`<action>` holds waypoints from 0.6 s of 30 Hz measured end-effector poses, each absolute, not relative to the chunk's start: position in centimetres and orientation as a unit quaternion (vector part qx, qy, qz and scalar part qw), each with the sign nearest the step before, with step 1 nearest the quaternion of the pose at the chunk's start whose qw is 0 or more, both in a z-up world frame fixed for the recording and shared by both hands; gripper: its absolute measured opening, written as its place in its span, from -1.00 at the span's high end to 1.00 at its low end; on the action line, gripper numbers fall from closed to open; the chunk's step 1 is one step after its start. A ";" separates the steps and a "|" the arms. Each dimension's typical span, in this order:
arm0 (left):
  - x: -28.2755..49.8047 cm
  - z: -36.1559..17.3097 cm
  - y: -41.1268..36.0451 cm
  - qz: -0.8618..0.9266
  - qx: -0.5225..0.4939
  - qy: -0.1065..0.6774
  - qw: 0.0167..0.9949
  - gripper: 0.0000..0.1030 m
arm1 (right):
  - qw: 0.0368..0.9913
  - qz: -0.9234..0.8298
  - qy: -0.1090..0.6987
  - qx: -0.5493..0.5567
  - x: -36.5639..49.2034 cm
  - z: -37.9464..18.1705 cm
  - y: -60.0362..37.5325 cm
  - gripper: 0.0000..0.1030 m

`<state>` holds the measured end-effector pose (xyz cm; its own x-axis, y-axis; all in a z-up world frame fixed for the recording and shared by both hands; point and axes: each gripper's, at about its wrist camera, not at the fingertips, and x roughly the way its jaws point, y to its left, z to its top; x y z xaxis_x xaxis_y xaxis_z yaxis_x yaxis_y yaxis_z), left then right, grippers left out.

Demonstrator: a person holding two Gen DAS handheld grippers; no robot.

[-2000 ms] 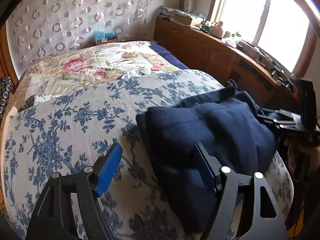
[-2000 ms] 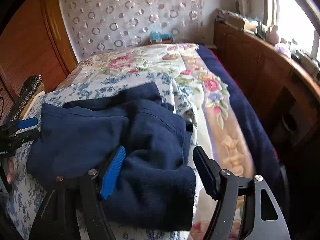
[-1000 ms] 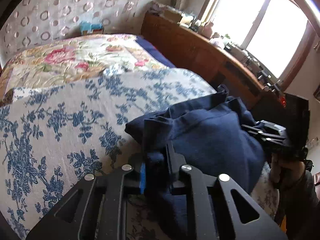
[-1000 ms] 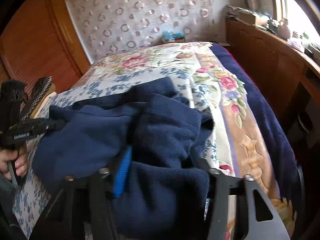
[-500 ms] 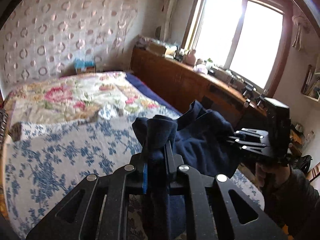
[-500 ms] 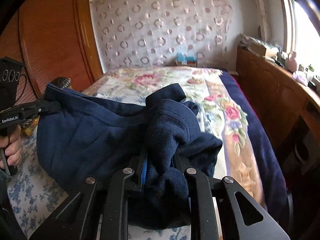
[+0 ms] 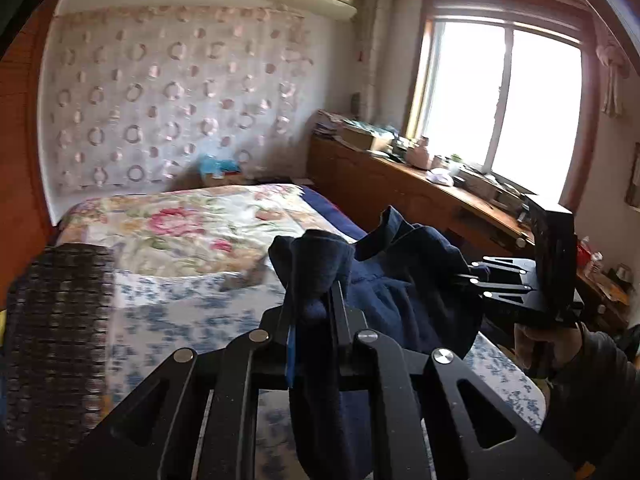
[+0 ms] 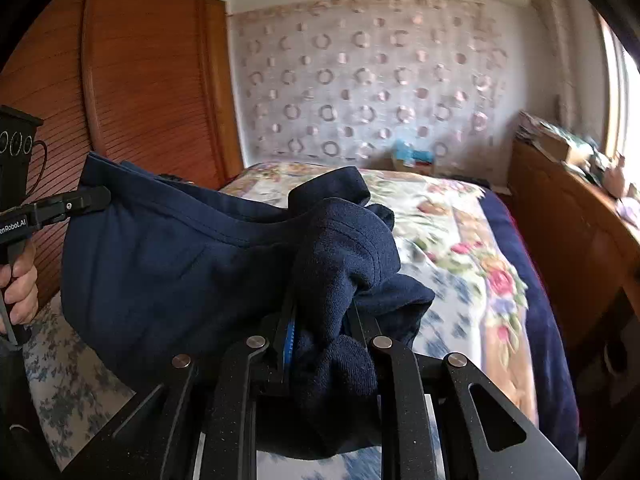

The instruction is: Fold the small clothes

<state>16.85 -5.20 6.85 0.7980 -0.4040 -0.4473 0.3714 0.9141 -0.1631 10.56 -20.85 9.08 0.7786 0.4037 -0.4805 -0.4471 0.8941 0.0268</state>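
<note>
A navy blue garment (image 7: 400,280) hangs in the air between both grippers, above the bed. In the left wrist view my left gripper (image 7: 314,292) is shut on a bunched corner of it, and cloth spills over the fingers. My right gripper (image 8: 320,312) is shut on another thick bunch of the same garment (image 8: 180,260), which sags between the two. Each gripper shows in the other's view, clamped on the cloth: the right gripper (image 7: 476,280) at the right, the left gripper (image 8: 92,198) at the left. A hand (image 8: 18,292) holds each handle.
Below lies the bed with a blue-flowered cover (image 7: 180,312) and a rose-patterned quilt (image 7: 192,232) behind it. A cluttered wooden sideboard (image 7: 400,184) runs under the window on the right. A wooden wardrobe (image 8: 140,80) stands left. A dark woven item (image 7: 56,320) lies at the bed's left edge.
Both grippers closed on the garment and lifted it off the bed. They have risen and tilted up, so the far wall and window now fill more of each view.
</note>
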 end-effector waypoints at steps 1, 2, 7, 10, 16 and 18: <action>16.8 6.9 -4.4 -0.198 -0.035 0.241 0.949 0.75 | 0.940 0.232 0.243 -0.050 11.1 9.2 -20.2 0.63; 16.7 7.0 -3.4 -0.190 -0.037 0.239 0.952 0.75 | 0.939 0.239 0.242 -0.057 12.0 9.3 -19.4 0.63; 16.1 7.4 1.8 -0.139 -0.047 0.221 0.964 0.75 | 0.927 0.278 0.234 -0.093 15.4 10.6 -15.1 0.63; 15.4 7.5 5.0 -0.103 -0.053 0.209 0.971 0.75 | 0.917 0.308 0.225 -0.118 17.9 11.7 -12.7 0.63; 14.1 6.7 10.7 -0.044 -0.100 0.184 0.977 0.75 | 0.893 0.363 0.205 -0.170 23.2 14.2 -6.7 0.63; 13.3 5.6 12.5 -0.022 -0.132 0.175 0.976 0.75 | 0.883 0.380 0.201 -0.190 25.6 14.9 -4.6 0.63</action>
